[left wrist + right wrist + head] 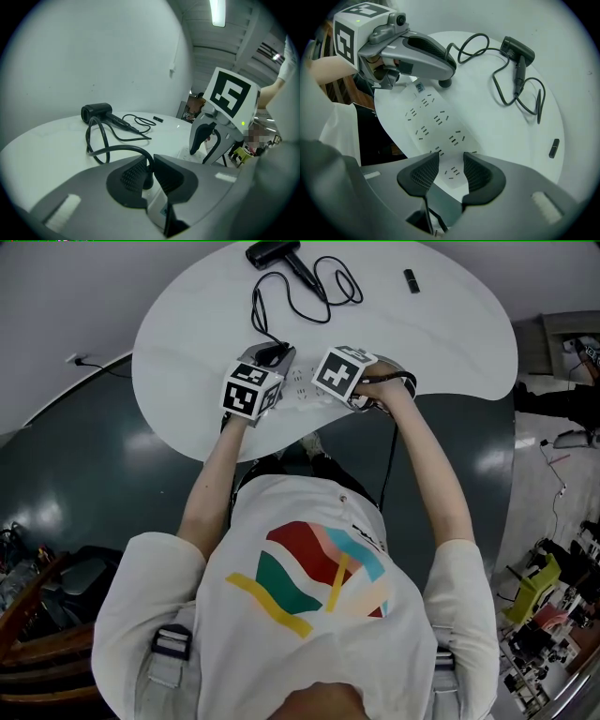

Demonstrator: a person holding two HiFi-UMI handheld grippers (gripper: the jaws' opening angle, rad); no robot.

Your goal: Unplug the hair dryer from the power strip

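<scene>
Dryer [274, 252] lies at top centre of the head view, far side of the worktop [450, 343]. Its cord [116, 147] runs in loose loops down to the strip [433, 119] at centre frame, near the worktop's near edge.

Left claw [149, 172]: nearly together, clamped on the black plug [445, 83]. Plug looks seated in the strip's far end, so not yet out. Claw comes in at a slant, not straight above the socket.

Right claw [447, 171]: wide, pointing straight down, astride the strip's near end. Pads seem to press on the strip's long edges, by my reading a hold to brace it.

Risks from here:
- Strip rises with the plug. Cause: a tight socket and only an edge hold on smooth plastic at the opposite end from the pull.
- Pins bind or bend. Cause: pulling along the slanted claw line, not square to the strip's face.
- Pads slide off the plug onto the cord. Cause: small rounded plug body, with the cord leaving right at the pads; the pull would then load the cord joint.
- Sudden release jerks the left claw up and whips the cord, tugging the loops and perhaps the dryer.
- Strip skids toward the near edge if the brace lets go.
</scene>
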